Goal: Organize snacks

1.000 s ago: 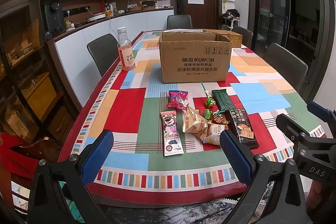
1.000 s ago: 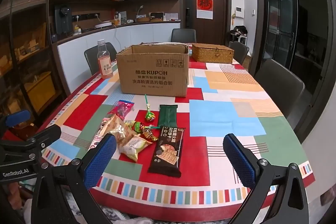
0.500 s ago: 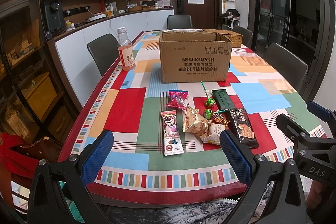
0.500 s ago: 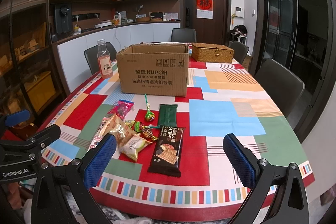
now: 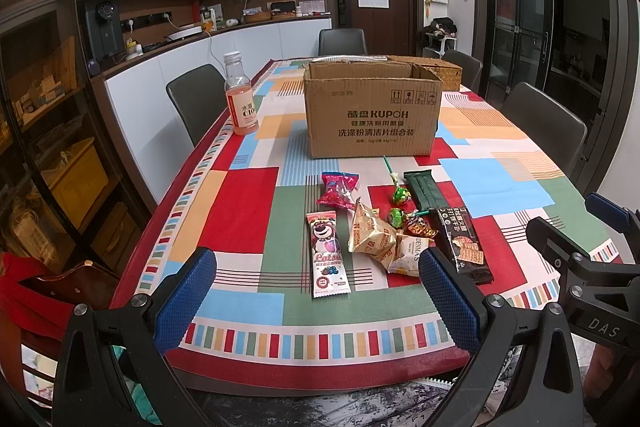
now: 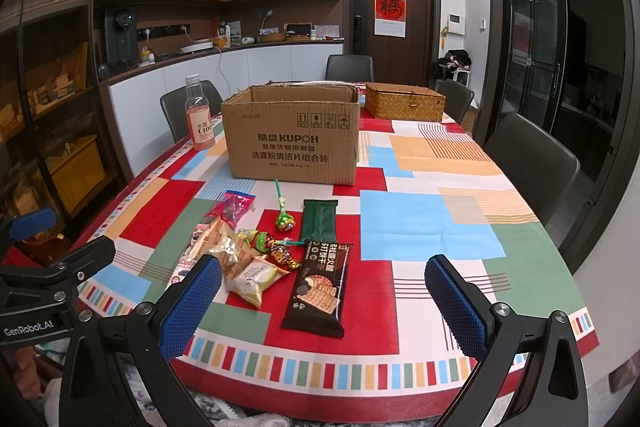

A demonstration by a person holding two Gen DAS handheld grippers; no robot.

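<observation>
Several snacks lie on the patchwork tablecloth in front of an open cardboard box [image 5: 373, 115] [image 6: 292, 139]: a pink bear bar [image 5: 327, 255], a pink candy bag [image 5: 338, 189], tan pouches [image 5: 370, 235] [image 6: 236, 259], lollipops [image 5: 399, 194] [image 6: 285, 221], a green pack [image 5: 420, 187] [image 6: 319, 219] and a dark biscuit pack [image 5: 462, 247] [image 6: 320, 287]. My left gripper [image 5: 316, 295] is open and empty before the table's near edge. My right gripper [image 6: 320, 303] is open and empty, level with the biscuit pack.
A pink drink bottle [image 5: 241, 99] [image 6: 199, 123] stands left of the box. A wicker basket [image 6: 405, 103] sits behind the box to the right. Grey chairs [image 5: 196, 99] [image 6: 532, 155] ring the table. Cabinets stand along the left wall.
</observation>
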